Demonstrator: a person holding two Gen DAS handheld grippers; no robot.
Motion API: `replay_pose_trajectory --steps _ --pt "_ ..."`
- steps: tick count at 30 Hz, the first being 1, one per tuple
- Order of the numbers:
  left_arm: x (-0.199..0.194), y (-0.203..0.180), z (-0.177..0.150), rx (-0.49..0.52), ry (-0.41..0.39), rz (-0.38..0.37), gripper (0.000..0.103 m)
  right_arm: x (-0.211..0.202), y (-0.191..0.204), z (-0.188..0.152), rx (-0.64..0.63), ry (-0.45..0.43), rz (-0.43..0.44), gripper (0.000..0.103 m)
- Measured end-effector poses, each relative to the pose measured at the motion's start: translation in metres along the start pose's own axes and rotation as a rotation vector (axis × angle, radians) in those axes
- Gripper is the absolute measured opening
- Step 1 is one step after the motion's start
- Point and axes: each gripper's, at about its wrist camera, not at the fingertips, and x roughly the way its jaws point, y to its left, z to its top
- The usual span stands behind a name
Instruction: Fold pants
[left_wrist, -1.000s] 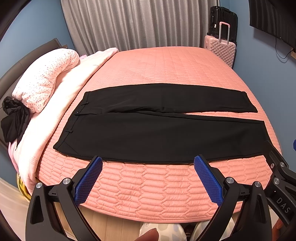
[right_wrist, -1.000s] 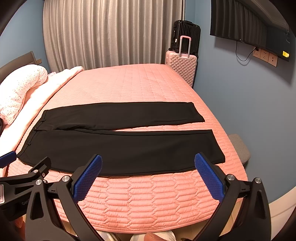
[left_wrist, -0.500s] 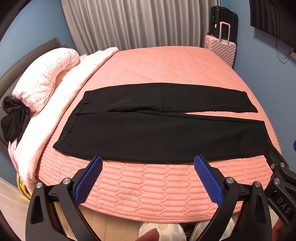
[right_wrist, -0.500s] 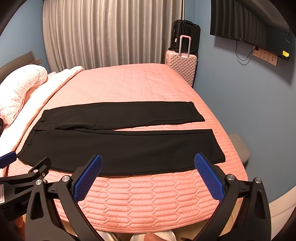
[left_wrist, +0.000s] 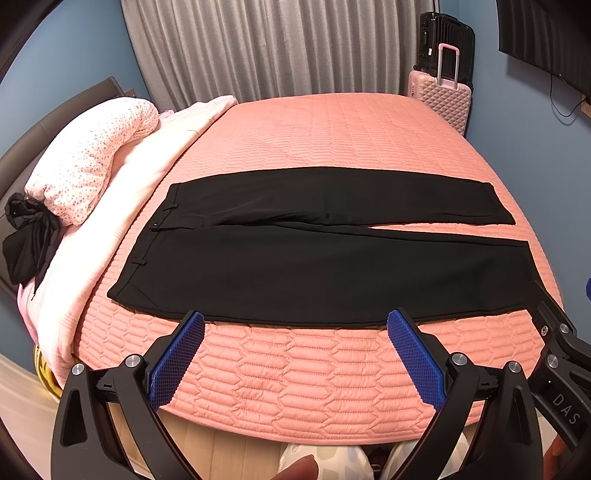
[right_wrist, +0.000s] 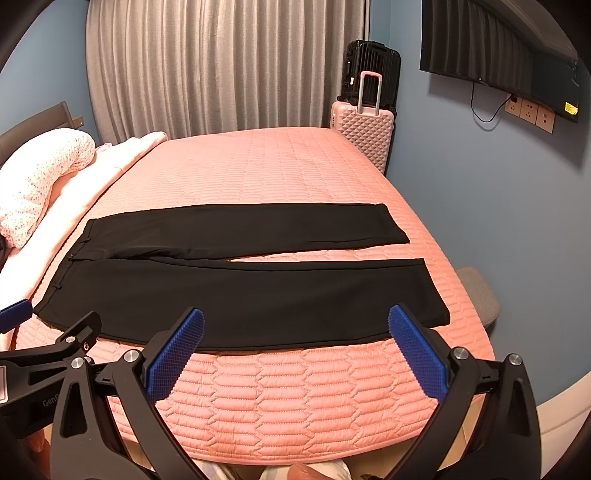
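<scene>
Black pants (left_wrist: 314, 258) lie flat and spread on the pink quilted bed (left_wrist: 332, 140), waistband at the left, both legs running right and slightly apart at the hems. They also show in the right wrist view (right_wrist: 240, 291). My left gripper (left_wrist: 295, 354) is open and empty, hovering over the bed's near edge just short of the pants' near hem line. My right gripper (right_wrist: 295, 350) is open and empty, at the same near edge further right. Each gripper's black frame shows at the edge of the other's view.
A rolled white dotted duvet (left_wrist: 88, 158) and pale pink blanket (left_wrist: 122, 206) lie along the bed's left side, with a black cloth bundle (left_wrist: 26, 236) beside them. Pink and black suitcases (left_wrist: 443, 92) stand at the far right corner. A grey stool (right_wrist: 476, 291) stands right of the bed.
</scene>
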Motion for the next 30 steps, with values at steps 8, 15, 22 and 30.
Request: replay_pose_trajectory --steps 8,15,22,30 --pt "0.001 0.001 0.002 -0.001 0.000 -0.002 0.098 0.000 0.002 0.002 -0.002 0.000 0.000 0.098" --pt "0.001 0.002 0.002 0.000 -0.002 -0.001 0.098 0.000 0.002 0.003 -0.003 0.000 0.002 0.098" --pt "0.001 0.003 0.004 0.000 -0.001 -0.006 0.098 0.001 0.002 0.006 0.000 0.008 0.033 0.098" --pt "0.022 0.015 0.010 -0.041 0.040 -0.151 0.098 0.039 -0.031 0.033 -0.052 0.033 0.114 0.098"
